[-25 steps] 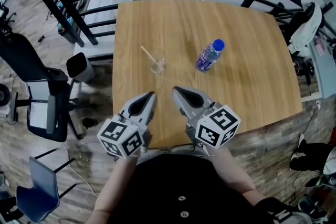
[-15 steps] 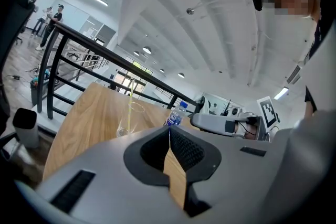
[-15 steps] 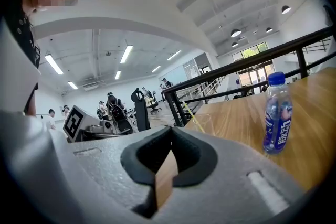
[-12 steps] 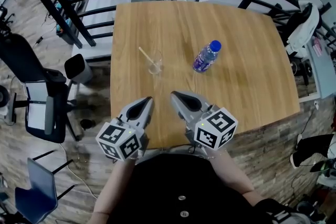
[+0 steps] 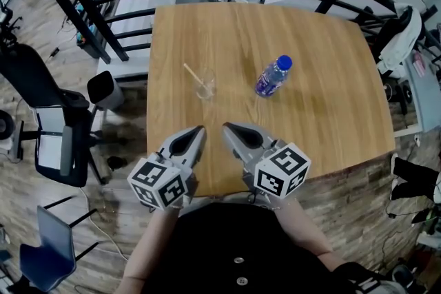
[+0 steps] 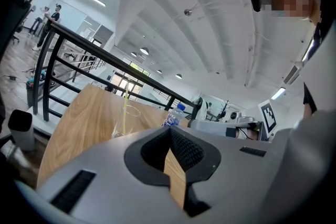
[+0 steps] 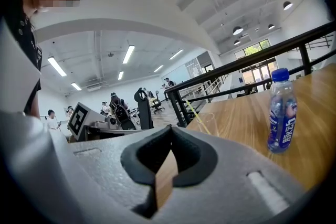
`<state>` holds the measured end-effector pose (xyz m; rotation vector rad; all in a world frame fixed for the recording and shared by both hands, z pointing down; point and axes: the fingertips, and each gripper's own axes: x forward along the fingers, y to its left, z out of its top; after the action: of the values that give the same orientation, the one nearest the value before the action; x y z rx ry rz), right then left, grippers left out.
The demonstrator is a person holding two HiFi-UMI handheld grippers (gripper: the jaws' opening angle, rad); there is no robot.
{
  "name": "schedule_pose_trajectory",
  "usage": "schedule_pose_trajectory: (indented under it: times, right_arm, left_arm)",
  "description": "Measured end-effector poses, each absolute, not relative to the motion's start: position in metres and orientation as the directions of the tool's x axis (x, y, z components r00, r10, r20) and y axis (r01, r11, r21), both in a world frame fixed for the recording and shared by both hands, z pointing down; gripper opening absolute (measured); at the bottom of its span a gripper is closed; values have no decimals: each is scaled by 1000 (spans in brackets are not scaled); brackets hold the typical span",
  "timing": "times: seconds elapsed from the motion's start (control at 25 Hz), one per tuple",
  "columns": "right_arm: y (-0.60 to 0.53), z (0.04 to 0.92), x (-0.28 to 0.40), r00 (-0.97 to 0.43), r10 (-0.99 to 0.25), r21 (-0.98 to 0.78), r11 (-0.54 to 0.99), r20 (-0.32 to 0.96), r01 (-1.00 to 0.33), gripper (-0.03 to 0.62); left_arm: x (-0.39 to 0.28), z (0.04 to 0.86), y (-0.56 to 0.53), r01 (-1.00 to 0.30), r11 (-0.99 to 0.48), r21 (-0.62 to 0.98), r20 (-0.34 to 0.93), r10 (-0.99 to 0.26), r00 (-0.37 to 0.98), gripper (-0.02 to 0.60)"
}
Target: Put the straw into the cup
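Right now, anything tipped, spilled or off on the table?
Nothing stands out. The cup stands upright with the straw leaning in it; the bottle is upright, capped, apart to its right. No spill shows on the table. Left gripper and right gripper are shut and empty at the near edge.
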<state>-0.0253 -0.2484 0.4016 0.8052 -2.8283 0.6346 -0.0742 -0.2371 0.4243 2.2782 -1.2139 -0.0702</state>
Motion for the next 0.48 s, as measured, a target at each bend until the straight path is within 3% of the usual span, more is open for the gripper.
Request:
schedule_pose_trajectory:
  times: [0.48]
  right_arm:
    - [-248, 404, -27, -856, -459, -352, 780, 240, -517, -3]
  left_arm:
    - [-77, 429, -238, -754, -429, 497, 213, -782, 586, 17]
